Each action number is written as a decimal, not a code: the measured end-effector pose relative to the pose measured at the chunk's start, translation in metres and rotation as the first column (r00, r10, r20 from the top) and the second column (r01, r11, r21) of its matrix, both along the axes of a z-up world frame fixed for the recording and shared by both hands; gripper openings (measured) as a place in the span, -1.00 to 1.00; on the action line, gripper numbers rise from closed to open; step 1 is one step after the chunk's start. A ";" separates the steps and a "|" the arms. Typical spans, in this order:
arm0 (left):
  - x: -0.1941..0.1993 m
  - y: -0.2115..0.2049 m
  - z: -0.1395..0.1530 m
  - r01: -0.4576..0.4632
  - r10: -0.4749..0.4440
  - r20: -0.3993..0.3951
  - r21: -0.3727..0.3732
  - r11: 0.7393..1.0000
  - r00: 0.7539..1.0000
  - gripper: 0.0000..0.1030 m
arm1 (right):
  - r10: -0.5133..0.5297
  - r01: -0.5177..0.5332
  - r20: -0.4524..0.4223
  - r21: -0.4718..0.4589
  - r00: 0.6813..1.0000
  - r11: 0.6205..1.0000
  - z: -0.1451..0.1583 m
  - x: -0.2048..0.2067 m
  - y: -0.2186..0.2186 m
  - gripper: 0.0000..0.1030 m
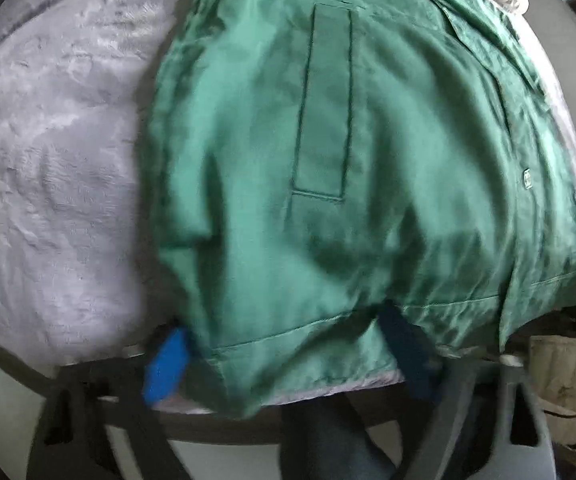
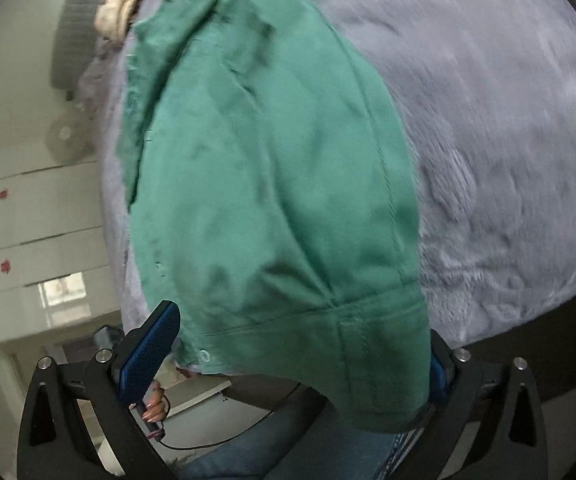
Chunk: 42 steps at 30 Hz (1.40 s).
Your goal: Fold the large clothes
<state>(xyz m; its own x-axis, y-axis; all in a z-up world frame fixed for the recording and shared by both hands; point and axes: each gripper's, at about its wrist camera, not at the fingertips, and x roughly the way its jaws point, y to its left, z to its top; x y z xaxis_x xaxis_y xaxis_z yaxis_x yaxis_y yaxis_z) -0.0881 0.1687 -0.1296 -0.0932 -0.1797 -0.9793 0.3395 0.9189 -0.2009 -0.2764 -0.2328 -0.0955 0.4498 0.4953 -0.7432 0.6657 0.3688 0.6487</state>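
With both grippers' jaws spread round the hem of the green jacket [image 1: 328, 160] lying on the bed [image 1: 48, 160], left gripper [image 1: 288, 360] and right gripper [image 2: 296, 360] pinching nothing, uneven bites could skew the fold.

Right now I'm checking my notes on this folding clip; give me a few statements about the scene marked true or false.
1. The garment is green. True.
2. It lies on a bare wooden table. False: it lies on a fluffy grey blanket.
3. Its hem sits between the left claw's blue pads. True.
4. The right claw points at the blanket alone. False: green fabric hangs between its pads.
5. A stitched rectangular strip shows on the garment. True.
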 end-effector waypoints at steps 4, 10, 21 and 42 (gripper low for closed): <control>0.003 0.007 0.011 0.009 -0.009 -0.005 -0.089 0.996 1.000 -0.41 | -0.004 0.003 -0.036 -0.036 0.999 0.999 0.004 -0.001 0.007 -0.41; 0.011 0.014 0.049 -0.036 0.034 -0.013 -0.268 0.963 0.999 -0.48 | -0.050 0.048 0.129 0.019 0.990 0.999 0.035 0.003 0.011 -0.80; 0.092 0.008 0.134 -0.160 0.211 0.044 -0.508 0.846 0.976 -0.48 | -0.100 0.066 0.362 0.105 0.927 0.992 0.102 0.077 -0.018 -0.81; 0.331 -0.103 0.118 -0.223 0.327 0.253 -0.366 0.903 0.910 -0.48 | -0.076 0.072 0.289 0.026 0.954 0.997 0.073 0.341 -0.170 -0.81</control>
<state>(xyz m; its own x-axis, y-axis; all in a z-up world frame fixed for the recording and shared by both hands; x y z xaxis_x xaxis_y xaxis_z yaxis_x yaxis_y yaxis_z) 0.2433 0.0658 -0.0114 0.2964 -0.4640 -0.8348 0.1740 0.8857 -0.4305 0.0650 -0.4023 -0.0226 0.6805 0.4627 -0.5681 0.4735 0.3139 0.8229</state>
